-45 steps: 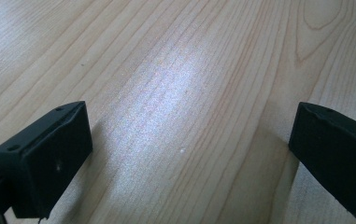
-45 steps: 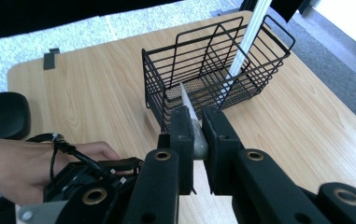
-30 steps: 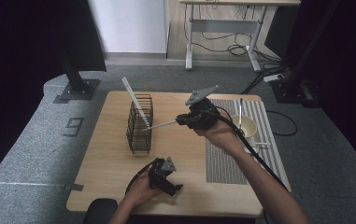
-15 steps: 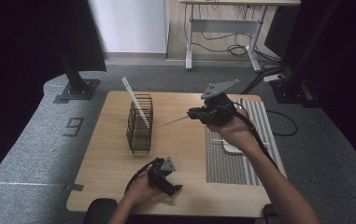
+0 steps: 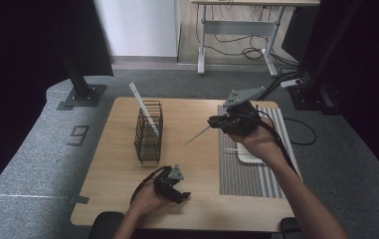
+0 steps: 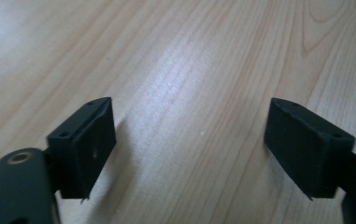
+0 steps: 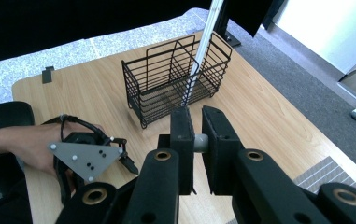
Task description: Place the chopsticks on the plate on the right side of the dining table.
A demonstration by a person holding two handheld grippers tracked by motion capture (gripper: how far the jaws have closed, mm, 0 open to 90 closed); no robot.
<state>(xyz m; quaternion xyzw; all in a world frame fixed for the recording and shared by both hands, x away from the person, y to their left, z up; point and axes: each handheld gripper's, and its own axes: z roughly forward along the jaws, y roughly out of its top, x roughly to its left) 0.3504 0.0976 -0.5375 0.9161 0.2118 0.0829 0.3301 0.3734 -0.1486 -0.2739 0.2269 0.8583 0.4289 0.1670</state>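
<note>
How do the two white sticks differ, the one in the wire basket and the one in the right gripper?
The stick in the basket leans steeply in the wire basket, free of any gripper. The held stick is clamped in the right gripper, lies nearly level above the table, pointing toward the basket. Both are thin and white.

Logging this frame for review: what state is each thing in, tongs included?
Left tongs: open, nothing between them, low over the table; jaws just closing.
Right tongs: shut on a white stick, held above the table.
Wire basket: upright, one white stick leaning inside.
Striped mat: lying flat.
</note>
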